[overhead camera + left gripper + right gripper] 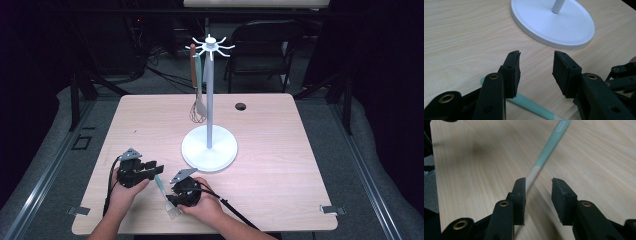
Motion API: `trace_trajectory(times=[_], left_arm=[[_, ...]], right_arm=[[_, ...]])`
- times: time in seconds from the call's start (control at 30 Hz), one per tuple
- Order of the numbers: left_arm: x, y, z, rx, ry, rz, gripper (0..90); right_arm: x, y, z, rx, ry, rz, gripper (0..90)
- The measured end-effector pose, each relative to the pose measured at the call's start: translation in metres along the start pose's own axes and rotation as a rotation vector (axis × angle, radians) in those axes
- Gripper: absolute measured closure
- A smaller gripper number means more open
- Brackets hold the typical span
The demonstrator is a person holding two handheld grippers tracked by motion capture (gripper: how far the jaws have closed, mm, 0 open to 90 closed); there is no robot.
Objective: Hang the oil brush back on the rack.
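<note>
this looks like a lab or recording studio rather than a home: a lone pale wooden table stands inside a dark metal frame on grey flooring, with black surroundings, cables trailing across the floor and a folding chair behind.

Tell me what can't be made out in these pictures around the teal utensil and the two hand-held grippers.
- Teal utensil: in the high view, the right hand-held gripper covers its pale end, so the kind of head is unclear.
- Its handle in the left gripper view: the left hand-held gripper hides part, and the bottom edge cuts it off.
- Hanging utensils on the white stand: too small in the high view to tell apart.
</note>
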State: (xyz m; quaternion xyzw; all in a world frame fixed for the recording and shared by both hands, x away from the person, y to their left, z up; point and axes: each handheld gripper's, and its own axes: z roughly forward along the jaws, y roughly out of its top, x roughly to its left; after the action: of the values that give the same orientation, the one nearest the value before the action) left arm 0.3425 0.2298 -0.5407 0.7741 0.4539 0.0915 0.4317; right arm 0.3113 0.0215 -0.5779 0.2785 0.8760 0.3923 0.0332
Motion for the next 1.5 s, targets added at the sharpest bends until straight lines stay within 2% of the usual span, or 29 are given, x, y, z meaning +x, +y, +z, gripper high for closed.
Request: trace_trajectory(times=[0.17, 0.2, 0.23, 0.27, 0.33, 0.37, 0.5, 0.6, 0.73, 0.77, 0.87, 0.93, 1.2, 1.5], left_arm=[[-0.001, 0.000, 0.001, 0.004, -0.003, 0.005, 56.9], [-0.001, 0.000, 0.001, 0.004, -0.004, 0.005, 56.9], [-0.001, 0.000, 0.002, 0.004, -0.003, 0.004, 56.9], [-0.001, 0.000, 0.002, 0.004, -0.003, 0.005, 57.0], [-0.001, 0.000, 0.002, 0.004, -0.002, 0.004, 56.9], [-0.001, 0.000, 0.002, 0.003, -0.003, 0.001, 56.9], [-0.002, 0.000, 0.001, 0.005, -0.002, 0.002, 57.0], [-0.001, 0.000, 0.001, 0.003, -0.002, 0.001, 56.9], [-0.001, 0.000, 0.002, 0.009, 0.000, 0.002, 56.9], [-0.002, 0.000, 0.002, 0.005, 0.001, 0.000, 56.9], [-0.002, 0.000, 0.002, 0.006, 0.004, 0.005, 56.9], [-0.001, 0.000, 0.003, 0.008, 0.004, 0.002, 56.9], [-0.003, 0.000, 0.004, 0.011, 0.002, 0.005, 56.9], [-0.007, 0.000, 0.006, 0.015, 0.002, 0.010, 56.8]], right_arm=[[0.005, 0.003, 0.008, -0.010, -0.001, 0.007, 60.7], [0.005, 0.003, 0.010, 0.002, -0.011, 0.000, 60.6], [0.007, 0.003, 0.012, -0.020, -0.014, 0.004, 60.3], [0.007, 0.004, 0.012, -0.006, -0.023, -0.014, 60.3], [0.007, 0.003, 0.013, -0.015, -0.030, -0.015, 61.7], [0.007, 0.003, 0.012, -0.013, -0.032, -0.022, 62.8], [0.006, 0.001, 0.007, 0.003, -0.028, -0.039, 77.8], [0.002, -0.003, 0.000, 0.017, -0.029, -0.036, 80.9], [-0.010, -0.010, -0.011, 0.031, -0.030, -0.004, 82.4], [-0.012, -0.011, -0.016, 0.045, -0.040, -0.015, 82.5], [-0.019, -0.022, -0.027, 0.031, -0.047, -0.007, 82.8], [-0.026, -0.029, -0.038, 0.044, -0.046, 0.013, 82.9], [-0.045, -0.061, -0.079, 0.065, -0.066, -0.014, 83.0], [-0.057, -0.090, -0.114, 0.082, -0.093, -0.001, 82.9]])
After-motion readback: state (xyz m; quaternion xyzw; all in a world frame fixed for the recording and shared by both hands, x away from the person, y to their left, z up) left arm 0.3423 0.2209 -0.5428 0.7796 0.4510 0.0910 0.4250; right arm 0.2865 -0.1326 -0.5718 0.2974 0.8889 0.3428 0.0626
